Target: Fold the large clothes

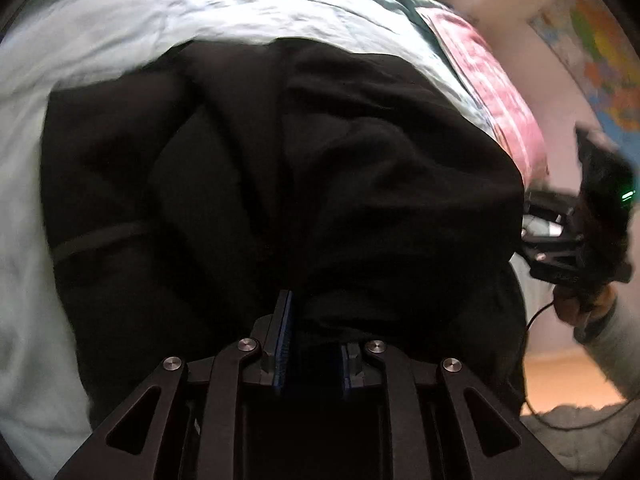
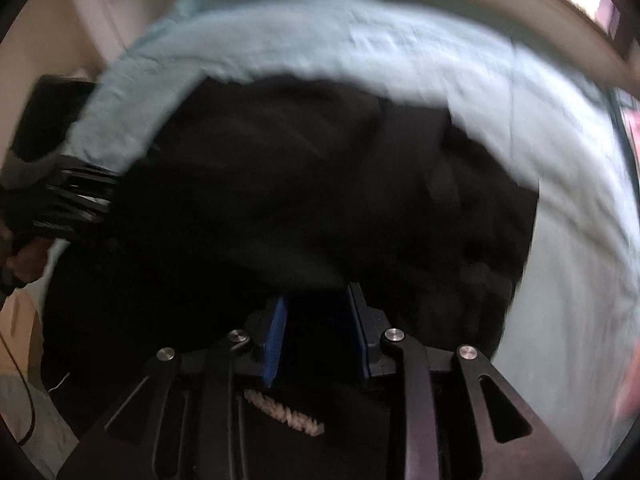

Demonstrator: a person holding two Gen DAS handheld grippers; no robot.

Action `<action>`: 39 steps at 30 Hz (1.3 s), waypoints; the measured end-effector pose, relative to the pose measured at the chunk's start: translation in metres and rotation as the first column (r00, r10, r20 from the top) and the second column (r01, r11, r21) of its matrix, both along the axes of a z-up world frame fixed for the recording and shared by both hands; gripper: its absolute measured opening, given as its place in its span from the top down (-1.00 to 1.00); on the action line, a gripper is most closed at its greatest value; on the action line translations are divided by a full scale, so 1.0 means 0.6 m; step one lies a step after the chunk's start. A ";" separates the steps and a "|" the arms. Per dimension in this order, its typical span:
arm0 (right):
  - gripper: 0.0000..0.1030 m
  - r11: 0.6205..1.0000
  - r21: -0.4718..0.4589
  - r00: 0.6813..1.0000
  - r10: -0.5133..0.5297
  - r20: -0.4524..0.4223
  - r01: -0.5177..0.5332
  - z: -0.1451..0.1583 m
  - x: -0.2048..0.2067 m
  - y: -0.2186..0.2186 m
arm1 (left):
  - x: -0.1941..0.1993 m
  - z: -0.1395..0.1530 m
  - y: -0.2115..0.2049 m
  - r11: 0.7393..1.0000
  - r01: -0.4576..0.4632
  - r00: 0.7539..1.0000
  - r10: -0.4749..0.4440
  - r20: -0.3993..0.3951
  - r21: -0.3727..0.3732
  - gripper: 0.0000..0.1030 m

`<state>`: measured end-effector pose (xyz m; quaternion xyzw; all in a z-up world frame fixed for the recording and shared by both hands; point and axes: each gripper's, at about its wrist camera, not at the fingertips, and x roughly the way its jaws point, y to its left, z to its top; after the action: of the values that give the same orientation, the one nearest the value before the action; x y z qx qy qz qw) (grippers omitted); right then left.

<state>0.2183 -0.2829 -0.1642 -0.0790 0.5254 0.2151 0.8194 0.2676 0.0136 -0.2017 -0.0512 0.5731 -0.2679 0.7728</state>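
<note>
Black clothing (image 1: pixel 304 168), a large dark garment bunched into thick folds, lies on a pale blue bedsheet (image 1: pixel 120 32) and fills the middle of both wrist views. On the far left of the left wrist view the sheet shows wrinkled and bare, and a thin grey stripe crosses the garment's left part. At the near centre, the left gripper (image 1: pixel 316 320) has its blue-padded jaws standing narrowly apart with a bunch of the black cloth between them; whether the pads press on the cloth cannot be told. To the right, past the garment's edge, lies a pink patterned cloth (image 1: pixel 504 92), and beyond it a coloured map (image 1: pixel 600 60) hangs on the wall. At the right edge a hand (image 1: pixel 580 304) in a light sleeve grips the other tool, just beside the garment's right border. In the right wrist view, blurred, the right gripper (image 2: pixel 320 312) shows its blue pads slightly spread, dark fabric lying between them; no firm clamp can be made out. A white drawstring (image 2: pixel 284 412) lies near the gripper's base. Pale sheet curves around the garment on the far and right sides.
</note>
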 end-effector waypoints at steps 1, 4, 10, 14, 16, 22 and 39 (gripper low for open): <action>0.40 1.000 -0.002 1.000 -0.021 -0.019 0.021 -0.006 -0.002 -0.011 | -0.010 0.007 0.015 0.999 -0.019 1.000 0.019 -0.011 -0.032 0.61; 0.34 0.991 0.058 0.992 -0.114 -0.062 0.117 0.018 -0.007 -0.067 | -0.032 0.042 0.049 0.997 -0.039 0.999 0.037 -0.022 -0.060 0.45; -0.45 0.939 0.306 0.984 -0.174 0.029 0.157 0.168 0.051 -0.086 | 0.003 0.171 0.054 0.979 -0.068 0.985 0.096 0.142 -0.192 0.33; -0.50 0.943 0.312 0.988 -0.142 0.067 0.114 0.171 0.131 -0.009 | 0.068 0.165 0.008 0.936 -0.102 0.986 0.139 0.087 -0.336 -0.21; -0.37 0.975 0.180 0.991 -0.132 -0.003 0.130 0.104 0.175 0.037 | 0.094 0.110 -0.013 0.953 -0.143 0.988 0.152 0.011 -0.268 -0.21; -0.07 0.976 0.110 0.967 -0.164 -0.195 0.188 -0.070 0.201 0.048 | 0.109 -0.051 -0.007 0.957 -0.245 0.960 0.217 -0.177 -0.156 0.00; -0.07 0.986 0.122 0.977 -0.092 -0.192 0.117 -0.068 0.080 0.072 | 0.035 -0.071 -0.011 0.964 -0.252 0.951 0.229 -0.209 -0.088 0.09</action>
<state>0.2663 -0.2398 -0.2050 0.0239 0.5875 0.2127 0.7804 0.2886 0.0067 -0.2441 -0.1908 0.6201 -0.1974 0.7349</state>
